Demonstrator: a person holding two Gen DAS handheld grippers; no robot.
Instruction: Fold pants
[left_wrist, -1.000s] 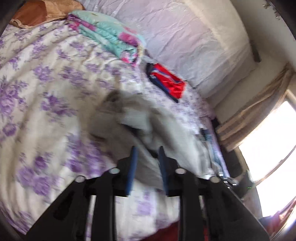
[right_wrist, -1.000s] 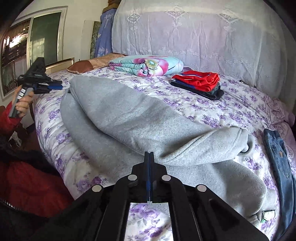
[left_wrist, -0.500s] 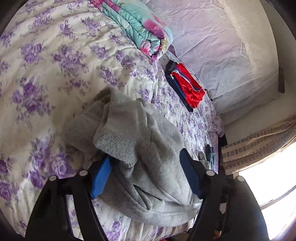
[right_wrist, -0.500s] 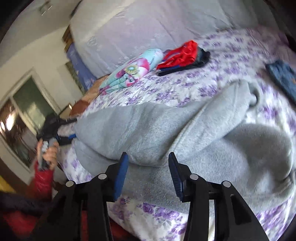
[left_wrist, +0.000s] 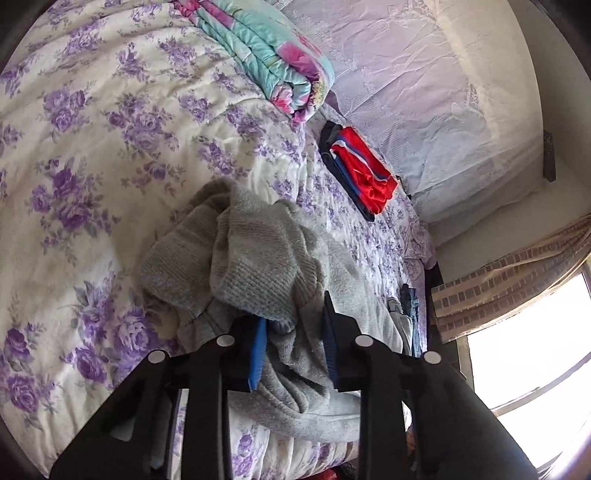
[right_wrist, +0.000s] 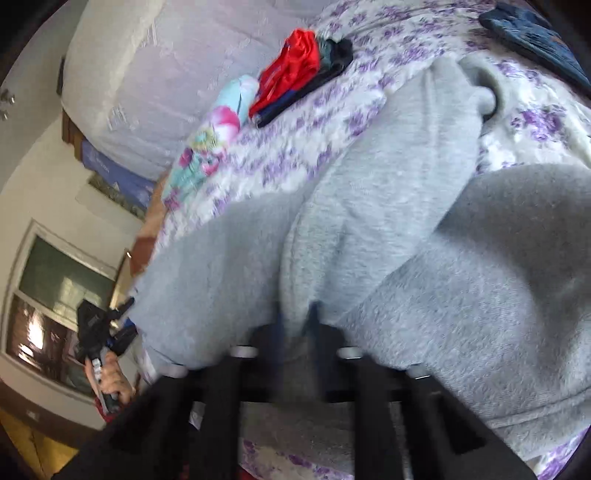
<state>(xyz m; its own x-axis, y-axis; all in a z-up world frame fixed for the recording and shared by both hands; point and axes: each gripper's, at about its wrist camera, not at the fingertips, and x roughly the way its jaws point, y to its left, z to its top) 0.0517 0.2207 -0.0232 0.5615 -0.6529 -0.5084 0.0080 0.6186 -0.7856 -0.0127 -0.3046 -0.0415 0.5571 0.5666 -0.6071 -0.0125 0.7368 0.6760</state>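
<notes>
While the grey sweatpants (left_wrist: 258, 266) lie stretched along the near edge of the bed (left_wrist: 92, 122), both grippers have just been closing, each with grey cloth between its jaws. The left gripper (left_wrist: 293, 343) stands narrowed on a bunched ribbed cuff end, its blue pads (left_wrist: 258, 349) pressing a thick wad of knit from either side. The right gripper (right_wrist: 297, 325), blurred in its own view, sits nearly shut on a fold of fleece at the other end of the garment, though the pads themselves are hard to make out. Taking both ends at once probably serves to lift and draw the pants flat before a fold is laid, since the legs are heaped one over the other. A folded red garment (left_wrist: 364, 177) and a rolled floral quilt (left_wrist: 273, 59) sit well apart toward the headboard, leaving bare sheet for the fold. In the right wrist view the left gripper shows in a hand (right_wrist: 110, 384).
</notes>
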